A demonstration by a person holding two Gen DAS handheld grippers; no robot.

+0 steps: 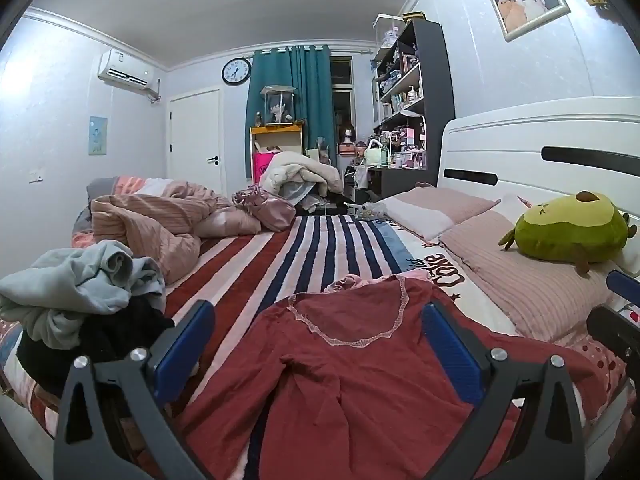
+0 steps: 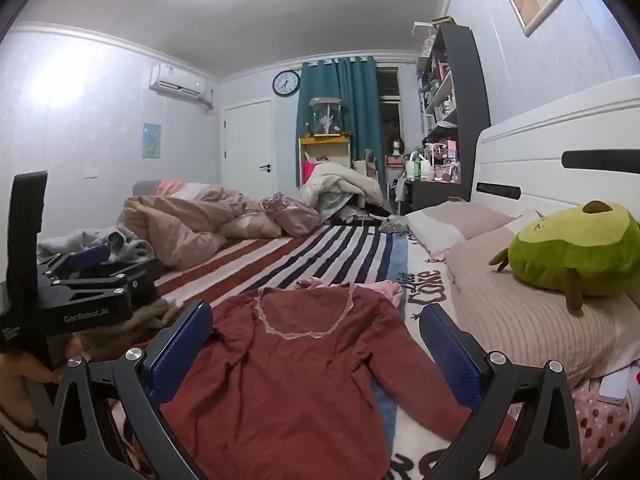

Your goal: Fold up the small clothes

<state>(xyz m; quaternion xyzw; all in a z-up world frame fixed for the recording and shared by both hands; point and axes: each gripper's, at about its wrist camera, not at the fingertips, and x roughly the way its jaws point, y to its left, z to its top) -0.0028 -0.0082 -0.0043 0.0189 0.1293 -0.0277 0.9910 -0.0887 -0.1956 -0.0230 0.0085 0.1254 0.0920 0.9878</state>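
Bedroom, striped bedspread (image 1: pixel 304 248) below me: both claws spread wide and empty, left gripper (image 1: pixel 320 344) and right gripper (image 2: pixel 316 344) hovering over the red top (image 1: pixel 360 380), flat at lower centre, collar pointing away, laundry pile (image 1: pixel 80 292) further left.

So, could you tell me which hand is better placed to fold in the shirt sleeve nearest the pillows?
Probably the right: its open tongs sit nearer the pillow-side sleeve of the red shirt; the left tongs hover beside the clothes pile.
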